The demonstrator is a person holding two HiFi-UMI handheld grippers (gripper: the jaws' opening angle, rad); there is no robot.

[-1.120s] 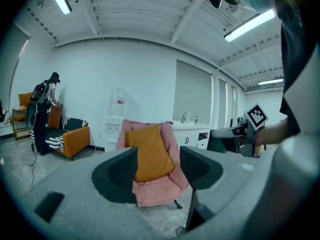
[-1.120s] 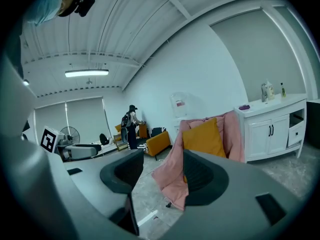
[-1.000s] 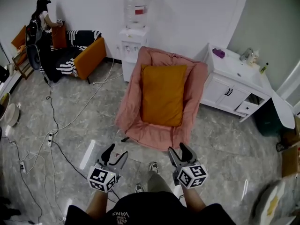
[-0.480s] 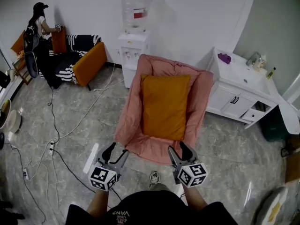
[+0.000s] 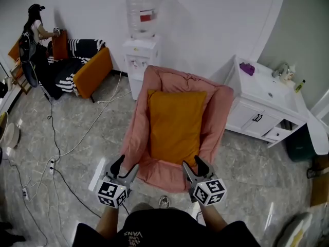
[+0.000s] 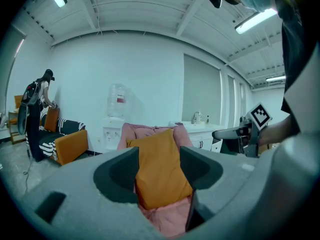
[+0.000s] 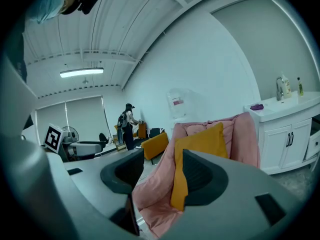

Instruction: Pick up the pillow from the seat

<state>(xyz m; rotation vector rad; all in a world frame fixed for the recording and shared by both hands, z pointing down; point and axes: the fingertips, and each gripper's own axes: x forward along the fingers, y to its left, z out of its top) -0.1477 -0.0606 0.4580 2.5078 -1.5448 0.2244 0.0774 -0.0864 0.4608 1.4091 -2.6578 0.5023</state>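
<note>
An orange pillow (image 5: 175, 123) leans against the back of a pink padded seat (image 5: 137, 133) in the middle of the head view. My left gripper (image 5: 125, 165) hovers open at the seat's front left edge. The right gripper (image 5: 192, 163) is open too, over the front right edge, just short of the pillow's lower end. Neither touches the pillow. In the left gripper view the pillow (image 6: 159, 167) shows in the gap between the jaws (image 6: 159, 171). Seen from the right gripper view, the pillow (image 7: 198, 149) and seat (image 7: 155, 181) lie ahead of the open jaws (image 7: 161, 176).
A white water dispenser (image 5: 139, 50) stands behind the seat. A white sink cabinet (image 5: 262, 107) is to the right. An orange sofa (image 5: 90, 71) and a person (image 5: 32, 32) are at the far left. Cables (image 5: 56, 148) trail over the grey floor on the left.
Both grippers have come forward from the bare floor to the seat's front edge. The seat and pillow now appear nearer and lower in the head view.
</note>
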